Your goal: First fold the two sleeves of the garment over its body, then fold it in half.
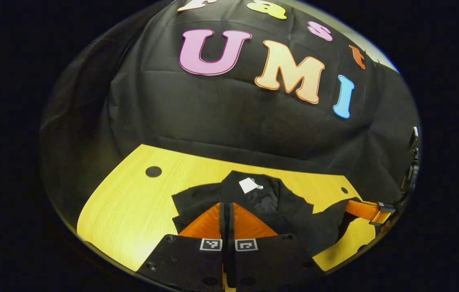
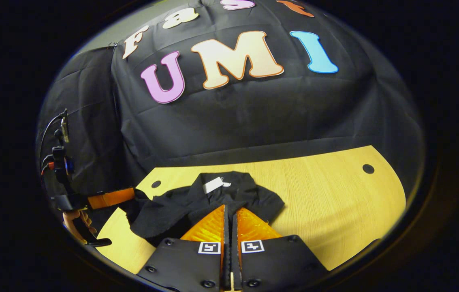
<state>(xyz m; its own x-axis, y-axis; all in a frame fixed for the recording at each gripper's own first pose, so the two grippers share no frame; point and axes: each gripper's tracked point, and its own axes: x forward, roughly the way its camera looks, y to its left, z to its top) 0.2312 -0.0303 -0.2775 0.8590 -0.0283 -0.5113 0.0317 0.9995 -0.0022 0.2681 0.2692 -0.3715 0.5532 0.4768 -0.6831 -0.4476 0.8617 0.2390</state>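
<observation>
Fingers of my left gripper (image 1: 228, 213) sit pressed together at lower centre, tips at the near hem of the black garment (image 1: 278, 211); whether cloth is pinched I cannot tell. Same for my right gripper (image 2: 229, 215). Garment lies mid-frame on the yellow table (image 2: 334, 202), white tag (image 2: 212, 184) up, sleeves seemingly tucked in. Judged step: half-fold. Next: carry hem toward collar.

Black garment (image 1: 278, 211) w/ white tag (image 1: 248, 185), yellow wood-grain table (image 1: 132, 207), black round holes (image 1: 153, 171)
</observation>
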